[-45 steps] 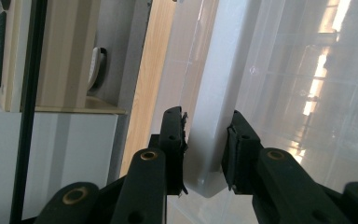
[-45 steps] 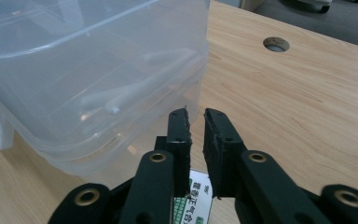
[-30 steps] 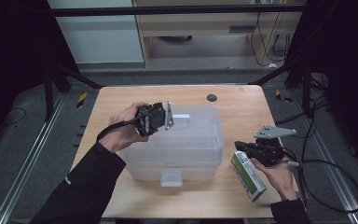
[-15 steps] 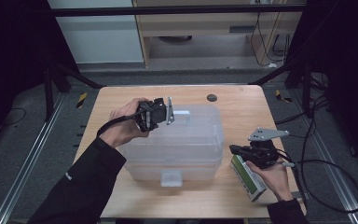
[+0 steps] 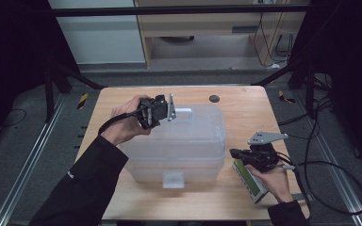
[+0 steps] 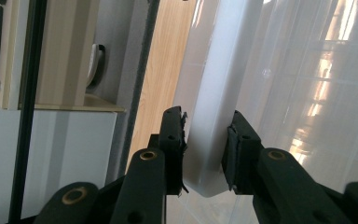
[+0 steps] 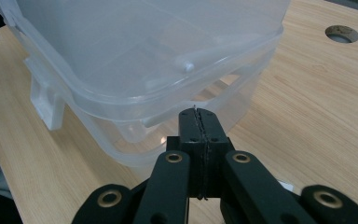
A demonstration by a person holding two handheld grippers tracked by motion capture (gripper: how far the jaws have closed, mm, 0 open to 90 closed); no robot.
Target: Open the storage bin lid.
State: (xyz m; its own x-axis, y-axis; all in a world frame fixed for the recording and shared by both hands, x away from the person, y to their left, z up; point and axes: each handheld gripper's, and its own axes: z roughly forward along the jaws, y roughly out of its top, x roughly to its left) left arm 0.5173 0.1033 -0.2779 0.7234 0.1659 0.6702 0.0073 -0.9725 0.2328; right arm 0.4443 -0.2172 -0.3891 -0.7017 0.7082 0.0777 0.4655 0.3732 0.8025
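Left gripper (image 5: 162, 109) at far-left corner of clear plastic bin (image 5: 179, 141), jaws parted around lid rim, pads either side; contact unclear. Bin mid-table (image 5: 245, 101), lid on, front latch facing person. Right gripper (image 5: 238, 154) beside bin's right side, jaws pressed together, empty. Green-white box (image 5: 250, 181) under right hand (image 5: 275, 179).

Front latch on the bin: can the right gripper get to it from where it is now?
Probably yes. The right gripper, jaws shut, sits by the bin's right side, and bare table lies between it and the latch. It must open first.
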